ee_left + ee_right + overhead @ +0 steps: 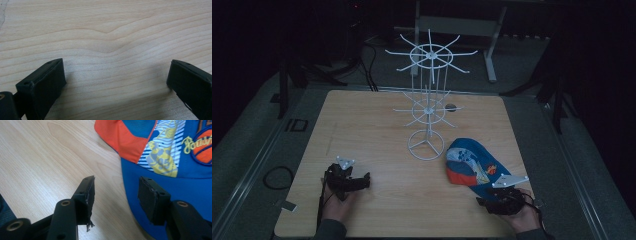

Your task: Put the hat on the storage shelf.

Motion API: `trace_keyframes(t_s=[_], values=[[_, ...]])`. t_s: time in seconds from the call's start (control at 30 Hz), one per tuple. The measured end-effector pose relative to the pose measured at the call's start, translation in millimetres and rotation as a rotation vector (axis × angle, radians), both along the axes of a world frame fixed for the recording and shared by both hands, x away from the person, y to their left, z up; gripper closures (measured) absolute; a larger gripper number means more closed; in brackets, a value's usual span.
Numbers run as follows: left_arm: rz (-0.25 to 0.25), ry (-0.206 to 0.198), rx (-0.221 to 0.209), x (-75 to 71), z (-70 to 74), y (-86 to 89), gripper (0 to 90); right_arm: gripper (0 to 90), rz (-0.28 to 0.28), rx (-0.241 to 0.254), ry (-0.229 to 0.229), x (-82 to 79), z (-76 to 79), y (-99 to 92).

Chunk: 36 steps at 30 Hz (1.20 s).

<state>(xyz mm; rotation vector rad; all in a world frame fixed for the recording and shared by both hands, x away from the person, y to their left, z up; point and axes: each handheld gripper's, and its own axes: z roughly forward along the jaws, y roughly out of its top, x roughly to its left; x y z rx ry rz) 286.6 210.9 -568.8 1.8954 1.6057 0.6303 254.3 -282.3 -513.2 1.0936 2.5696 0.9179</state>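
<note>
At the lower left of the high view, the left gripper (pixel 346 179) is held with jaws spread wide over bare wooden table (pixel 372 125). At lower right, the right gripper (pixel 116 195) is parted astride the blue-and-orange cap's (pixel 472 167) edge, unclamped. Farther up, at centre, a white wire rack (pixel 428 100) is seen standing.

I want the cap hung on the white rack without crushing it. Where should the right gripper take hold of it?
Probably by the blue brim edge nearest the right gripper. The cap lies flat on the table, its thin edge already between the open jaws, one over wood, one over fabric. Come in low from the person's side and pinch that rim.
</note>
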Motion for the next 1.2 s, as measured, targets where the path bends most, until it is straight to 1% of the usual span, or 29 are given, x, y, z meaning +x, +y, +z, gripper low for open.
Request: trace_keyframes(t_s=[0.17,0.47,0.53,0.6,0.63,0.67,0.73,0.77,0.9,1.13,1.2], values=[[0.004,0.0,0.0,0.6,0.1,-0.2,2.3,43.7,-0.004,-0.007,-0.011,2.6,5.8,0.2],[0.004,0.001,0.0,0.6,0.1,-0.2,2.3,39.7,-0.028,0.0,-0.04,7.9,20.1,-2.6],[0.004,0.001,0.0,0.6,0.1,-0.2,2.3,37.9,-0.034,0.005,-0.038,10.5,22.0,-3.2],[0.004,0.001,0.0,0.6,0.1,-0.2,2.3,36.2,-0.041,-0.001,-0.036,14.9,22.4,-3.4],[0.004,0.001,0.0,0.6,0.1,-0.3,2.3,35.0,-0.045,-0.011,-0.037,17.5,23.2,-3.1],[0.004,0.0,0.0,0.6,0.1,-0.3,2.3,35.0,-0.045,-0.011,-0.037,17.5,23.2,-3.1],[0.004,0.0,0.0,0.6,0.0,-0.2,2.3,33.7,-0.043,-0.018,-0.046,19.7,24.8,-2.8],[0.004,0.0,-0.001,0.6,0.0,-0.2,2.3,31.6,-0.048,-0.027,-0.058,21.5,26.4,-2.5],[0.002,0.001,0.0,0.6,0.1,-0.3,2.3,30.7,-0.054,-0.031,-0.068,25.1,29.4,-3.3],[-0.007,0.0,-0.001,0.7,0.1,-0.7,2.4,28.2,-0.06,-0.053,-0.08,34.5,34.4,-2.6],[-0.01,-0.001,-0.002,0.6,0.0,-0.8,2.4,27.5,-0.063,-0.047,-0.084,37.6,35.3,-3.4]])
